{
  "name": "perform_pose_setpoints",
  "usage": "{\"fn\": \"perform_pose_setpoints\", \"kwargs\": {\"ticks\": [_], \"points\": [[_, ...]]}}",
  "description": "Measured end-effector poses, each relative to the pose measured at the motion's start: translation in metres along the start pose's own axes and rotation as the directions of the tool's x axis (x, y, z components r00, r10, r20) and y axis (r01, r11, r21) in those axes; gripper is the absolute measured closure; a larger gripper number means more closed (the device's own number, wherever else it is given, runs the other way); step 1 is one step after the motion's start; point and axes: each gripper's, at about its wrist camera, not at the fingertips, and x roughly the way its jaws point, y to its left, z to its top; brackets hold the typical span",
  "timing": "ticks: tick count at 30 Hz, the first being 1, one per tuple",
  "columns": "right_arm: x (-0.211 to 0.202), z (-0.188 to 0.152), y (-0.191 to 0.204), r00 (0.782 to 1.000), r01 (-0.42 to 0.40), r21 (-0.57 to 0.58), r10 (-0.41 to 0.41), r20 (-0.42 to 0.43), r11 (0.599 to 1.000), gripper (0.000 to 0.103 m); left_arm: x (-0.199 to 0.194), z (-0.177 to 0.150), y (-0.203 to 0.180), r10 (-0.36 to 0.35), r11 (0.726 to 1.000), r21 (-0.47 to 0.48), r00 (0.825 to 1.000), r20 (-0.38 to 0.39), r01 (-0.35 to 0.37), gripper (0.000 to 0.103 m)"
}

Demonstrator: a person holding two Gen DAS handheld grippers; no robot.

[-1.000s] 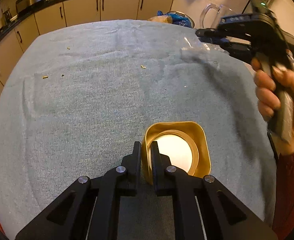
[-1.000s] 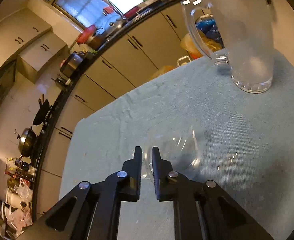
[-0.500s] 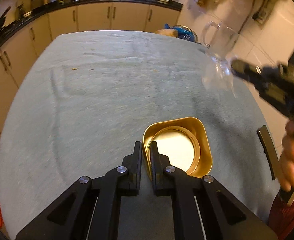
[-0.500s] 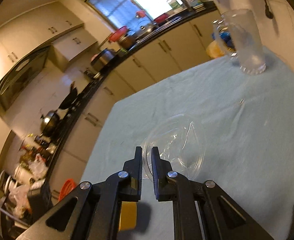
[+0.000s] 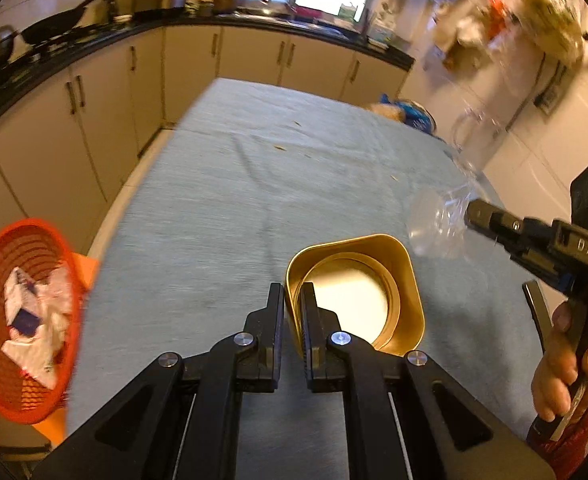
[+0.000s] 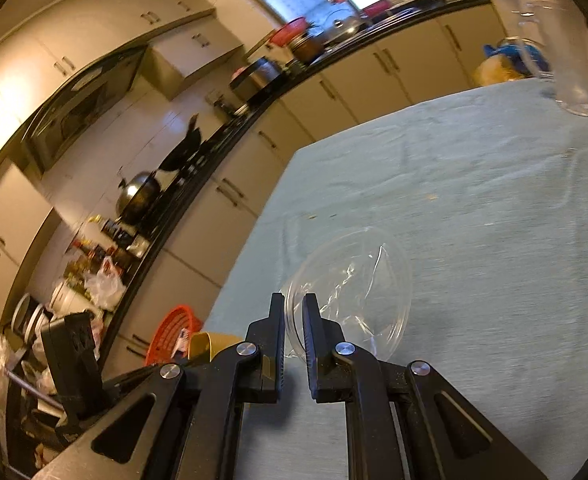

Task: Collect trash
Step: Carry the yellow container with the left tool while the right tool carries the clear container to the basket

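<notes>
My left gripper (image 5: 292, 300) is shut on the rim of a gold square container (image 5: 358, 292) and holds it above the table. My right gripper (image 6: 294, 312) is shut on the rim of a clear plastic lid (image 6: 354, 292), also held in the air. In the left wrist view the right gripper (image 5: 474, 216) shows at the right with the clear lid (image 5: 434, 224) at its tip. An orange mesh trash basket (image 5: 21, 312) with crumpled paper stands at the left below the table edge. It also shows in the right wrist view (image 6: 173, 328), with the gold container (image 6: 209, 344) beside it.
The table (image 5: 253, 184) is covered with a blue-grey cloth carrying a few crumbs (image 5: 279, 148). A clear glass jug (image 6: 566, 40) stands at its far right corner beside a blue and yellow bag (image 5: 402, 110). Kitchen cabinets (image 5: 93, 120) and a cluttered counter run along the left and back.
Both grippers have lifted and swung left with their loads. The orange basket has come into view at the left. The jug now lies farther off.
</notes>
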Motion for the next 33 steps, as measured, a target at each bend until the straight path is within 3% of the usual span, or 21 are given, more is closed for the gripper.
{"fn": "perform_pose_setpoints", "kwargs": {"ticks": [16,24,33], "points": [[0.094,-0.035,0.121,0.983,-0.139,-0.105,0.125,-0.134,0.985,0.093,-0.075,-0.019,0.13,0.166,0.974,-0.172,0.98,0.112,-0.146,0.095],[0.14,-0.051,0.172,0.97,-0.173,-0.149,0.142,-0.198,0.974,0.093,-0.09,-0.038,0.184,0.23,0.951,-0.237,0.968,0.101,-0.201,0.095],[0.181,-0.062,0.203,0.959,-0.179,-0.164,0.135,-0.25,0.97,0.093,-0.091,-0.052,0.22,0.261,0.931,-0.283,0.962,0.083,-0.228,0.095]]}}
